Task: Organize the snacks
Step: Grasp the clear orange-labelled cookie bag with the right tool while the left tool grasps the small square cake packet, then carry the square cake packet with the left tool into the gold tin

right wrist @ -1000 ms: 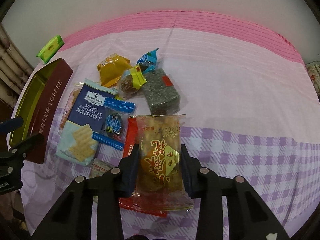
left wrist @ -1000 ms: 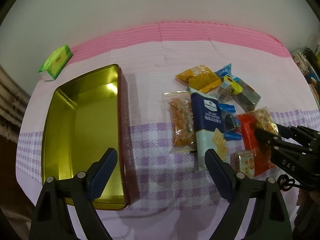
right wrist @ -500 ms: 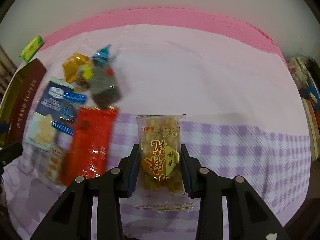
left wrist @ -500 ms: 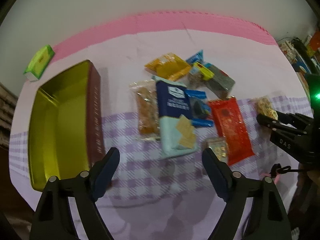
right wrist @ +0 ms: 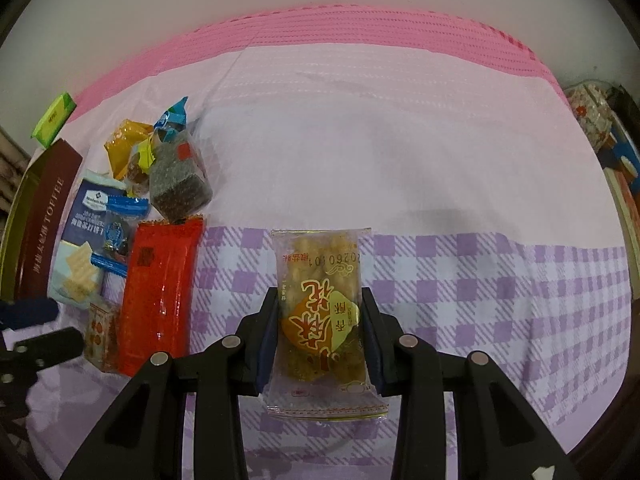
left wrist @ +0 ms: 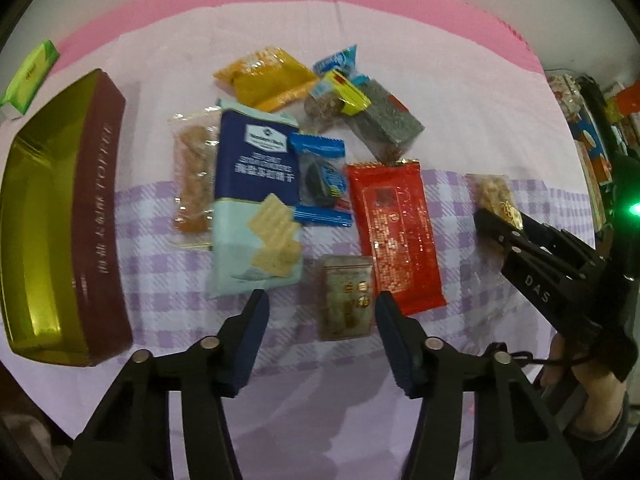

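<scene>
My right gripper (right wrist: 320,336) is clamped on a clear packet of fried snacks (right wrist: 320,312), held out over bare cloth away from the pile so it can be sorted apart — my guess. My left gripper (left wrist: 320,316) hangs over a small amber packet (left wrist: 346,296), jaws closing, pads not yet pressing it. The red wrapper (left wrist: 394,236) lies just beside that packet and the blue cracker pack (left wrist: 256,208) crowds the other side — the gold toffee tin (left wrist: 44,208) waits empty at the cloth's left edge
</scene>
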`<action>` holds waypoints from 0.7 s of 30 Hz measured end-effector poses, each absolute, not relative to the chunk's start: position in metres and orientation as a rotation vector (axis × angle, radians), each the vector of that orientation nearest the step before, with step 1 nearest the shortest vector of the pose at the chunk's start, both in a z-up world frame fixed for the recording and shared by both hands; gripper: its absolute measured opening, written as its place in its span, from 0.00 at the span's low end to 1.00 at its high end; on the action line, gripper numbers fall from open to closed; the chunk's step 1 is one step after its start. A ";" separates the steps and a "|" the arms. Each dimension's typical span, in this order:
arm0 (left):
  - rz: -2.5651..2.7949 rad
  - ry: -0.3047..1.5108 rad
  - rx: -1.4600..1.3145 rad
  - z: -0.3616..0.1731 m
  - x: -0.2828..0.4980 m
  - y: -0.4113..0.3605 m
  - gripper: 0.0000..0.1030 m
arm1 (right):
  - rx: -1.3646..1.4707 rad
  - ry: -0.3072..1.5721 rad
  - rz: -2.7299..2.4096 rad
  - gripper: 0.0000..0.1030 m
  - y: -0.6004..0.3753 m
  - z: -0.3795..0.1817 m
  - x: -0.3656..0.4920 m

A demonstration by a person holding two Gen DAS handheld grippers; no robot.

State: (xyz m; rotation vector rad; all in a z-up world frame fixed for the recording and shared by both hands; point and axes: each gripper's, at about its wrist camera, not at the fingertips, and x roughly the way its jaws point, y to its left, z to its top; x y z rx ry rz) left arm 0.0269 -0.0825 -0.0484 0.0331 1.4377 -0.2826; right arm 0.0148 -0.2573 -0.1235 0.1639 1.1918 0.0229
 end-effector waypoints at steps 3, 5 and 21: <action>-0.279 1.451 0.052 -0.053 0.027 -0.091 0.51 | 0.150 1.192 0.023 0.34 -0.256 -0.123 0.015; -0.278 1.464 0.054 -0.057 0.029 -0.096 0.47 | 0.145 1.192 0.023 0.34 -0.255 -0.123 0.015; -0.272 1.461 0.062 -0.075 0.034 -0.093 0.31 | 0.145 1.192 0.018 0.34 -0.254 -0.123 0.014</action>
